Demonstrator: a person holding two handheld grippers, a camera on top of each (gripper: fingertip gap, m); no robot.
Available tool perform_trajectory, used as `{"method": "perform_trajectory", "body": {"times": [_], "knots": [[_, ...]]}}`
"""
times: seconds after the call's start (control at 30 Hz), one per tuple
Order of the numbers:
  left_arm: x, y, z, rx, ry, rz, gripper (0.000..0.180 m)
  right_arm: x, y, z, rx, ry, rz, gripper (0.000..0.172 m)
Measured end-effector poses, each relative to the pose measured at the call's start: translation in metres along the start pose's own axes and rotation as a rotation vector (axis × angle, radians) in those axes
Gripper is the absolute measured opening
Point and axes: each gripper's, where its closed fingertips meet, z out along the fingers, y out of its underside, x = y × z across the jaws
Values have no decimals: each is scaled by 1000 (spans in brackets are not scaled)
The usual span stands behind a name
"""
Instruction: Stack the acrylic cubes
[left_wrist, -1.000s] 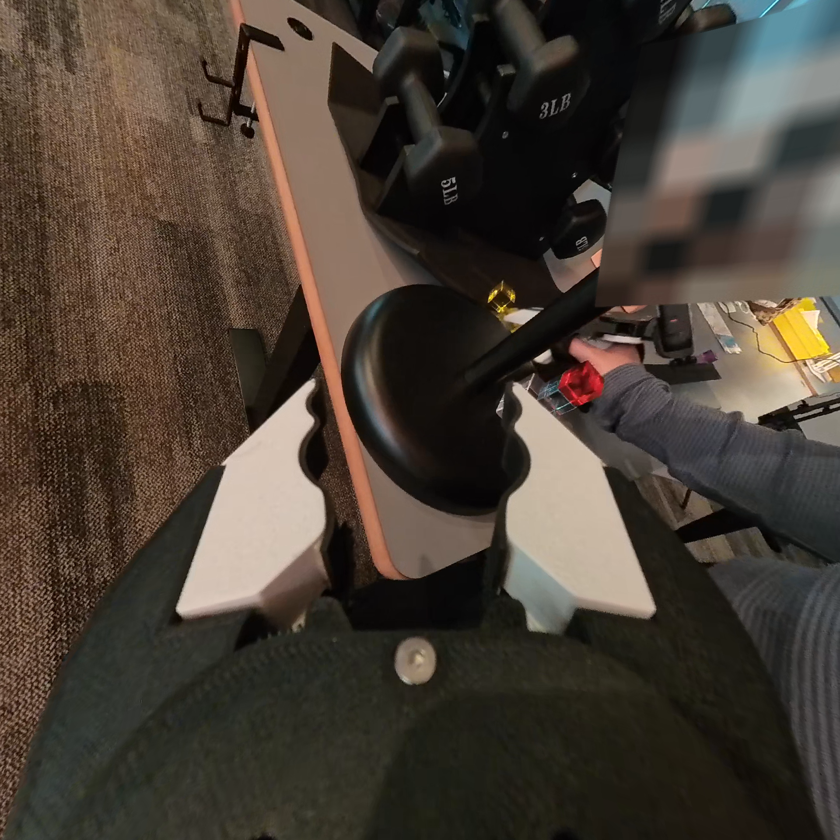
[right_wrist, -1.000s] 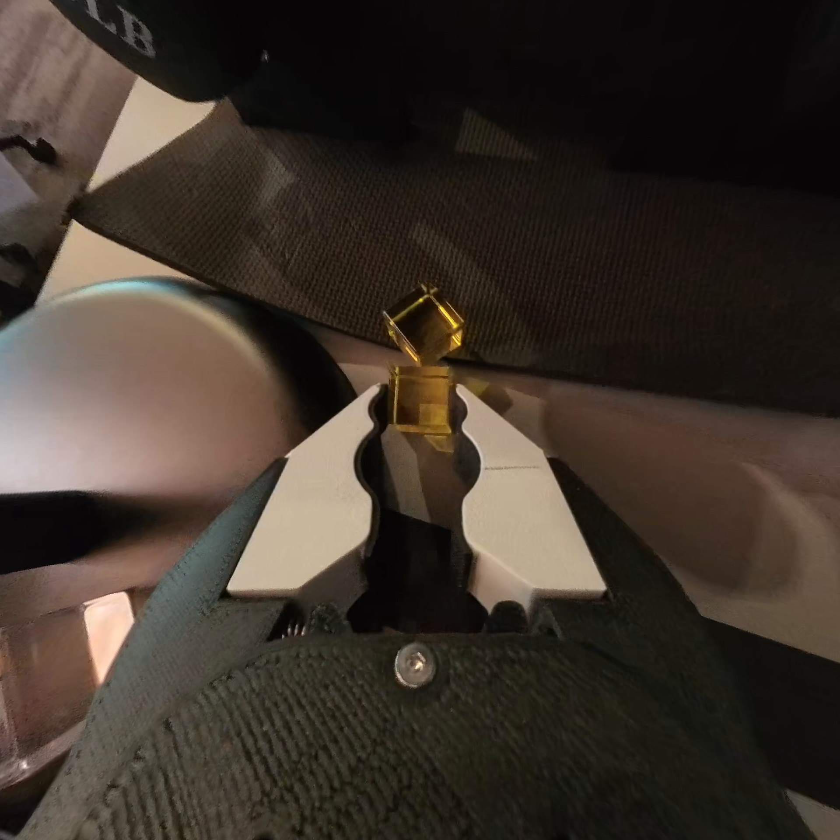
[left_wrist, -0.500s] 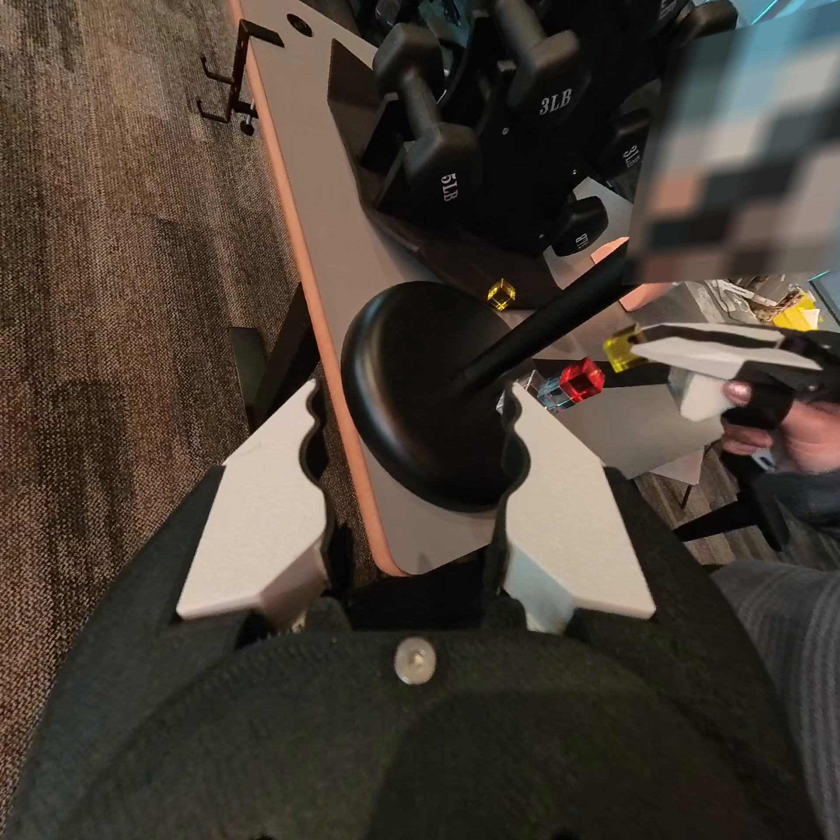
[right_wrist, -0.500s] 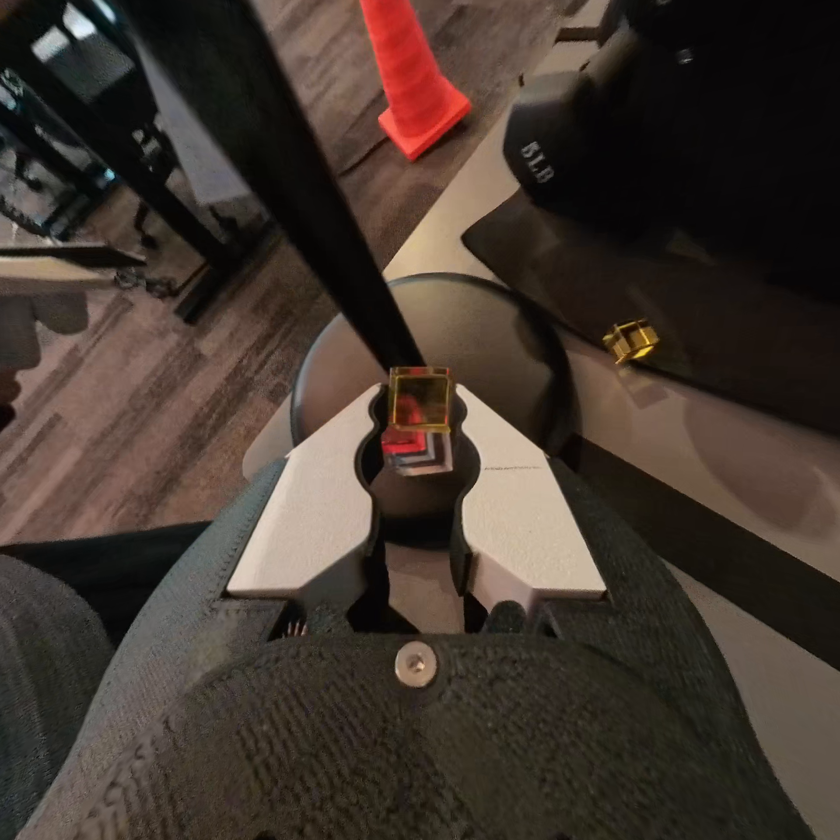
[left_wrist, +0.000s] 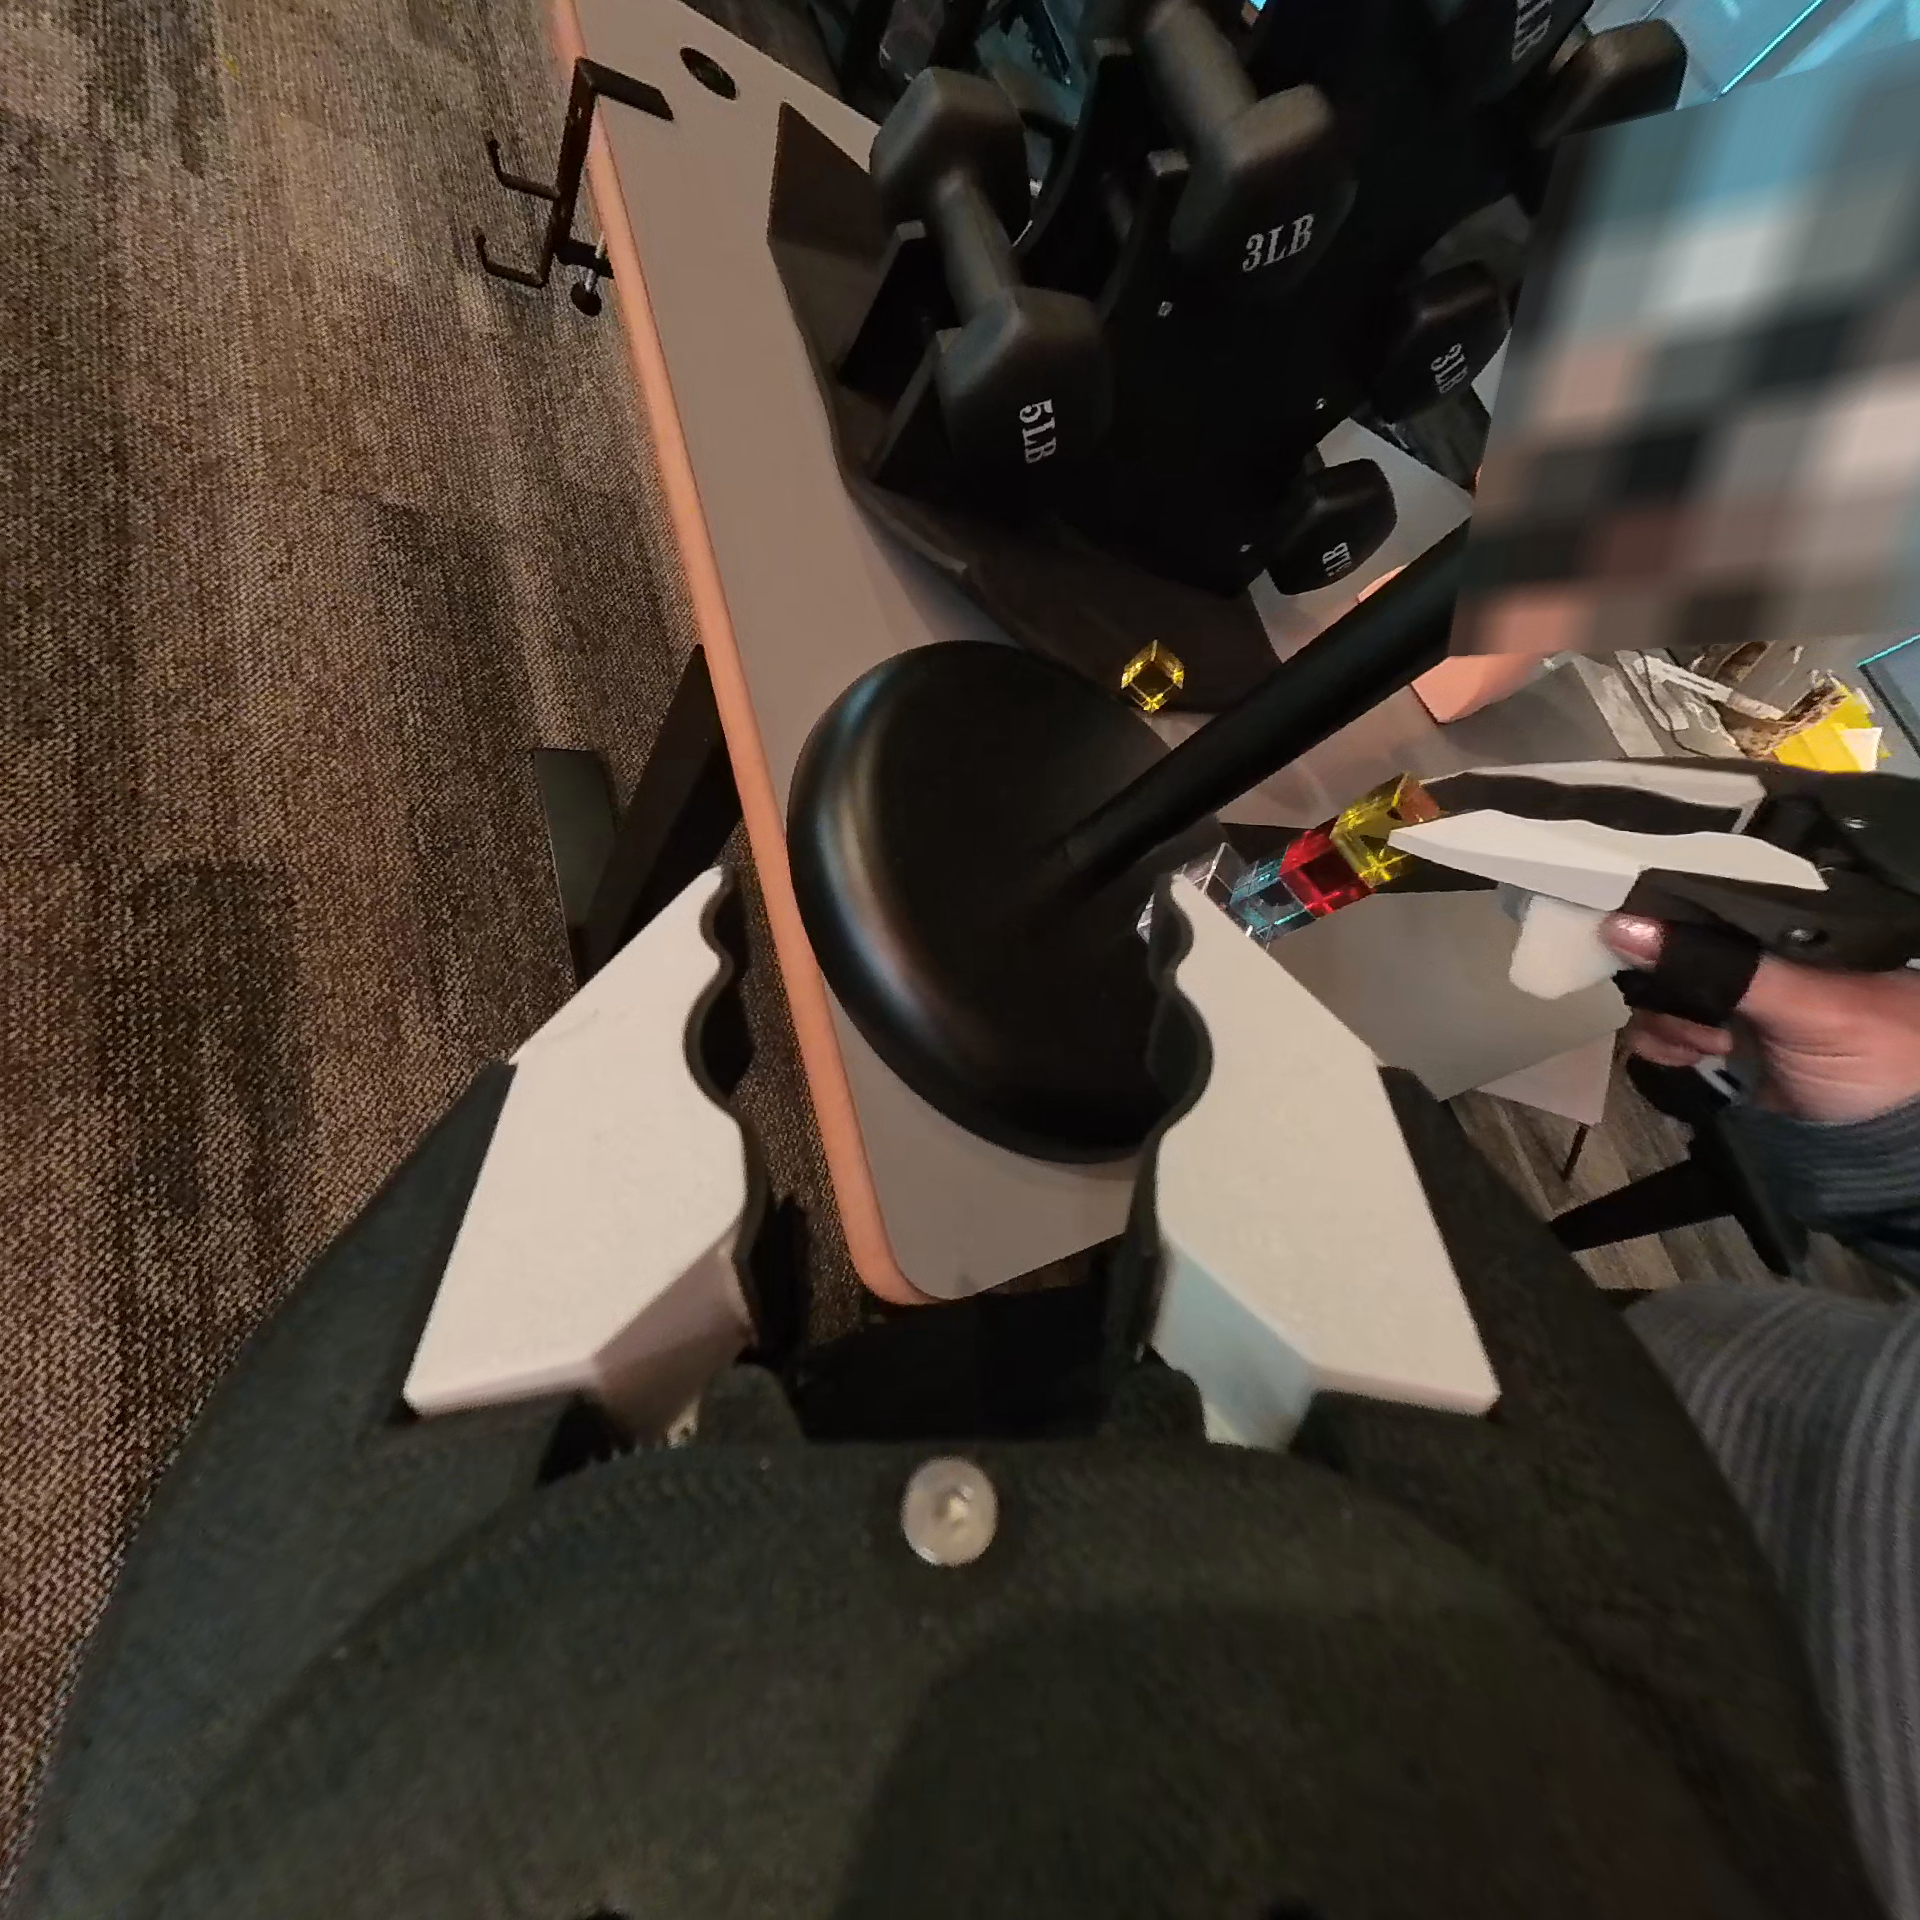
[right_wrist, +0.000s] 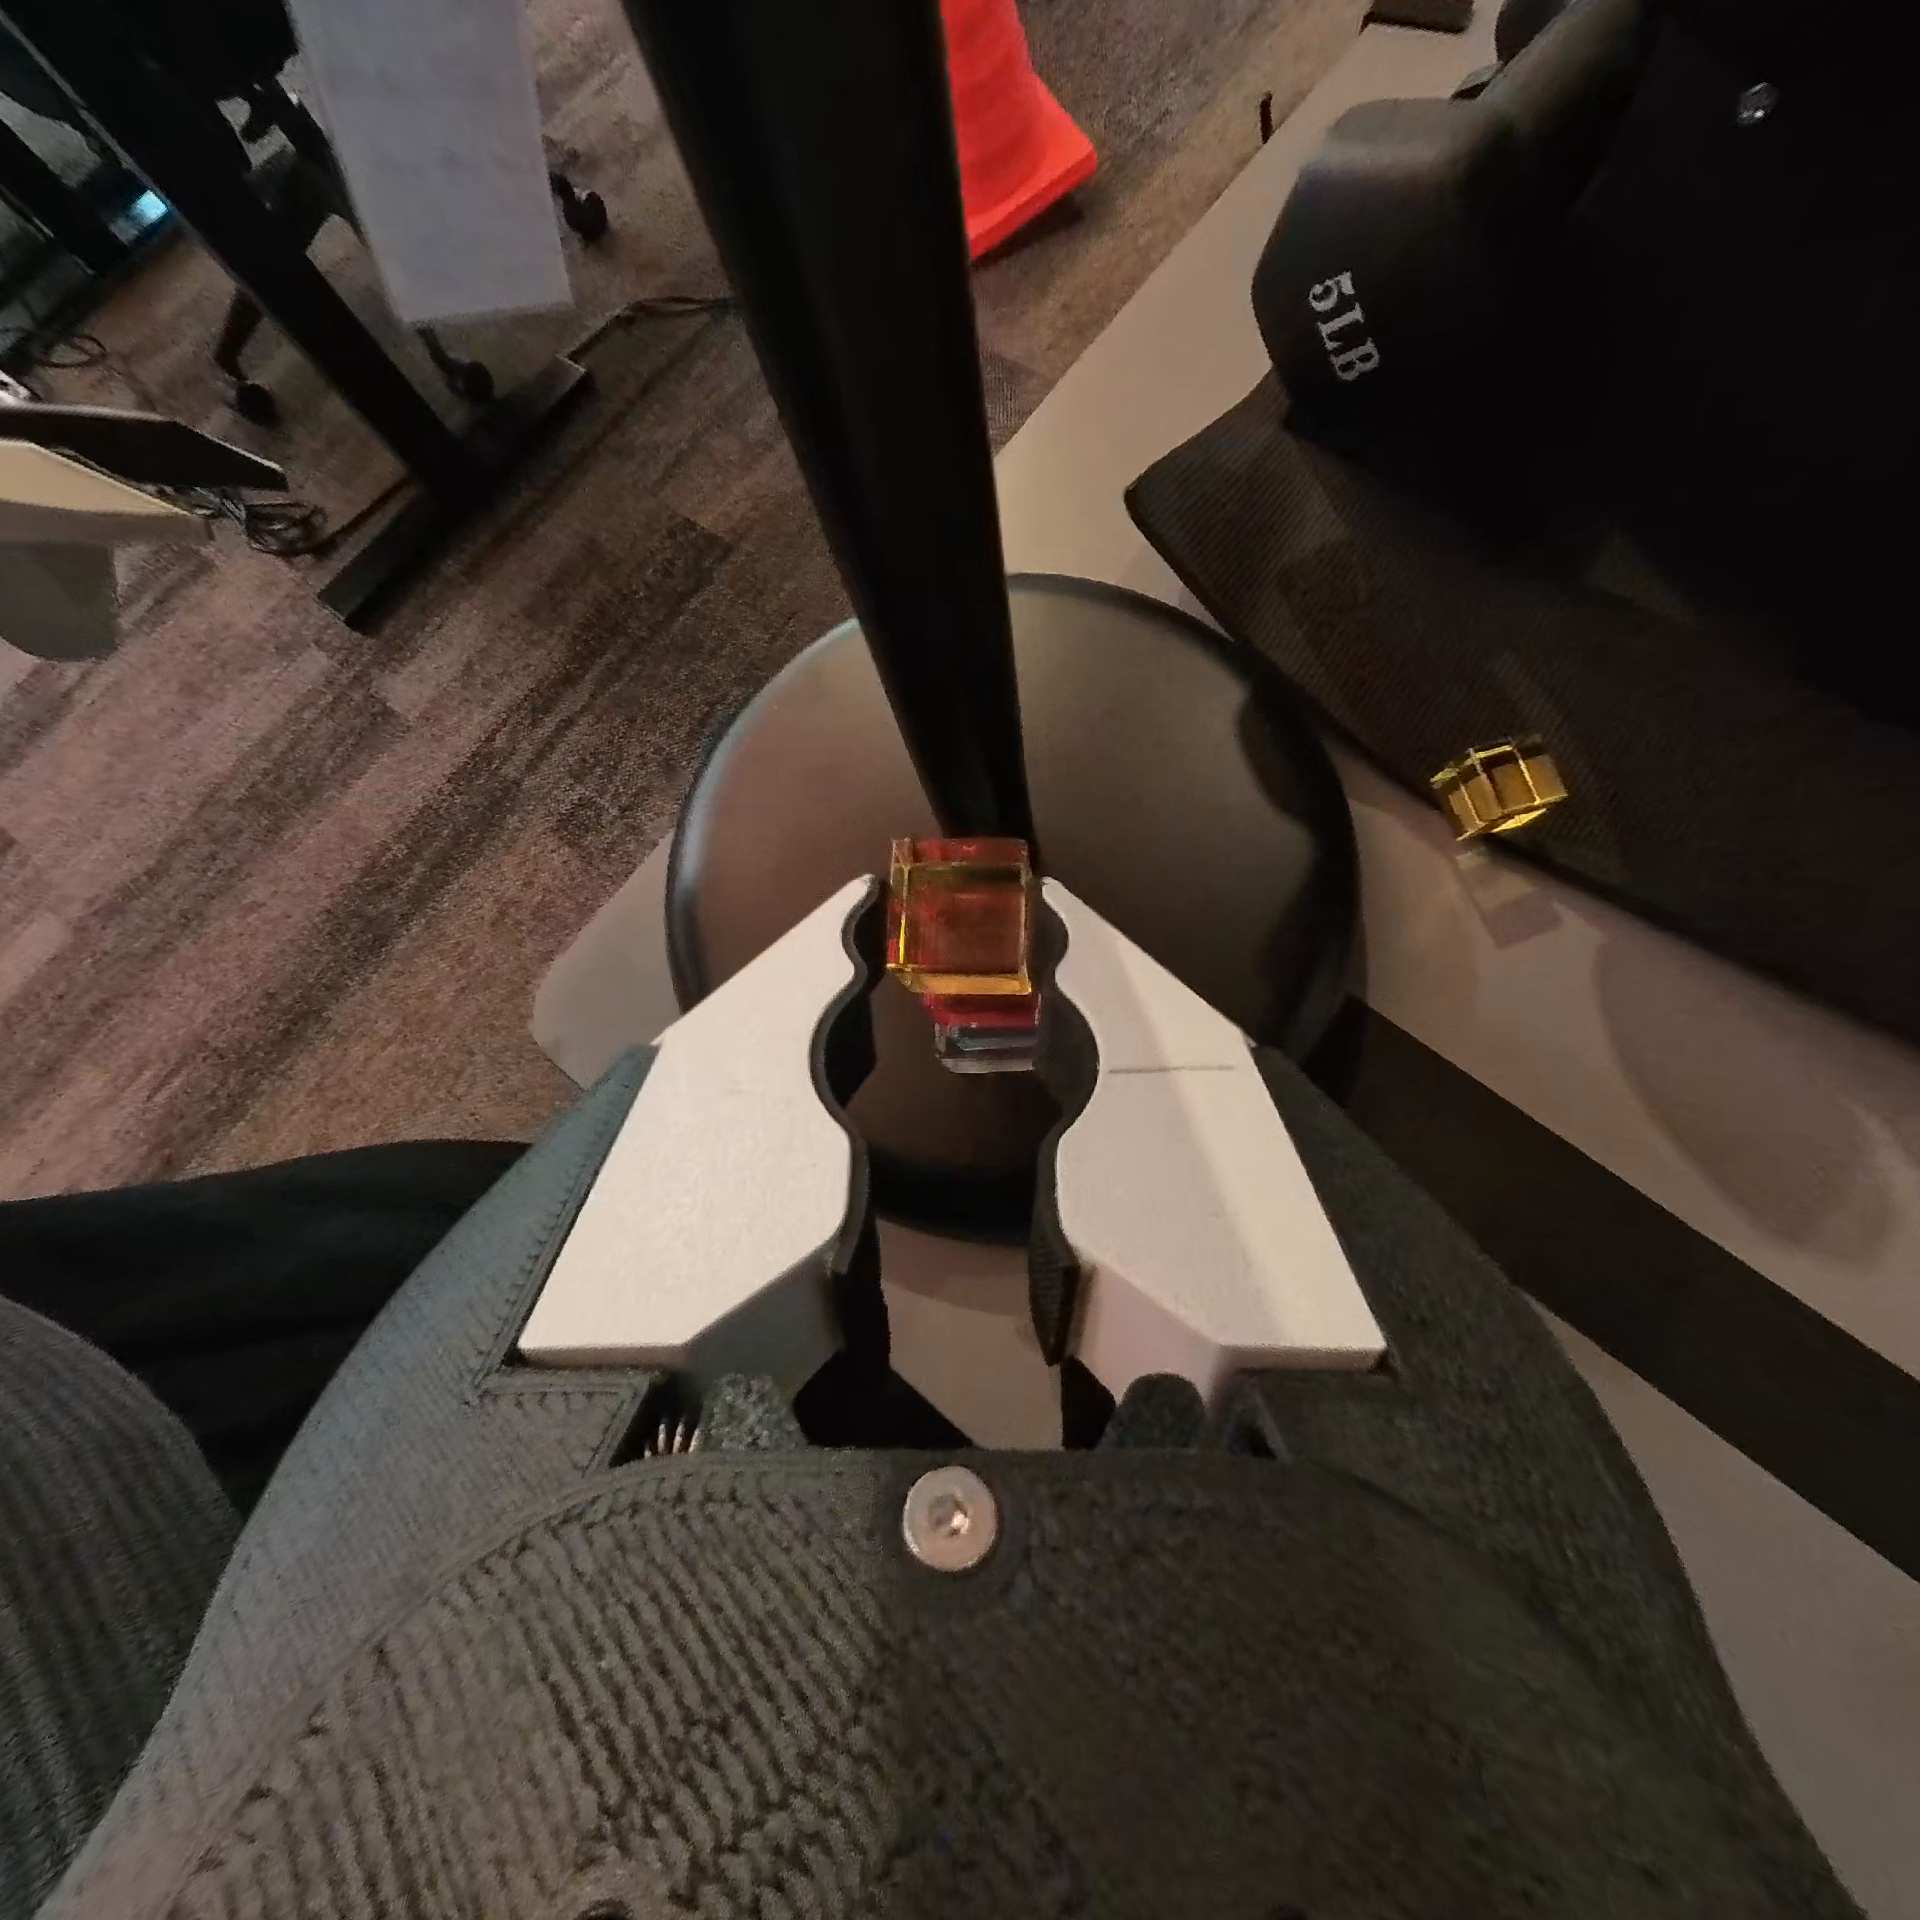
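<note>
Left wrist view: left gripper (left_wrist: 940, 966) jaws wide, held nothing, around black round stand base (left_wrist: 966, 914) on table (left_wrist: 727, 416). Centre right: right gripper (left_wrist: 1397, 831) pinched yellow cube (left_wrist: 1366, 840) atop red cube (left_wrist: 1317, 878), blue cube (left_wrist: 1270, 904). One loose yellow cube (left_wrist: 1151, 675).

Right wrist view: right gripper (right_wrist: 961, 930) jaws narrow, pads on yellow cube's (right_wrist: 961, 920) flat sides. Looked small, light, hard, slippery; stack probably tippy.

Carpeted office: desks (left_wrist: 790, 582), rolling-chair casters (right_wrist: 582, 213).

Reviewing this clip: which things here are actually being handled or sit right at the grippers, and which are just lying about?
In play:
right gripper clamping yellow cube
stack of red cube, blue cube
left gripper, open, empty

Lying about:
second yellow cube
black stand base
dumbbells
orange cone
</note>
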Motion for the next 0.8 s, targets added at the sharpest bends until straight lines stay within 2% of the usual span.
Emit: {"method": "perform_trajectory", "body": {"times": [0.33,0.4,0.47,0.6,0.7,0.8], "knots": [[0,-3,-1,5,-5,5,78,0,1,-1,-24,10,-29,26],[-1,-5,-3,9,-10,5,78,-2,-3,-6,-1,-14,11,45],[-2,-6,-5,16,-18,6,78,1,-14,-17,67,-54,111,55],[-7,-8,-11,24,-34,-1,78,68,-24,-25,172,40,275,54],[-9,-7,-10,17,-33,-6,78,122,-10,8,114,143,306,48],[-5,-7,-7,10,-23,2,78,146,-4,54,81,151,399,46]]}}
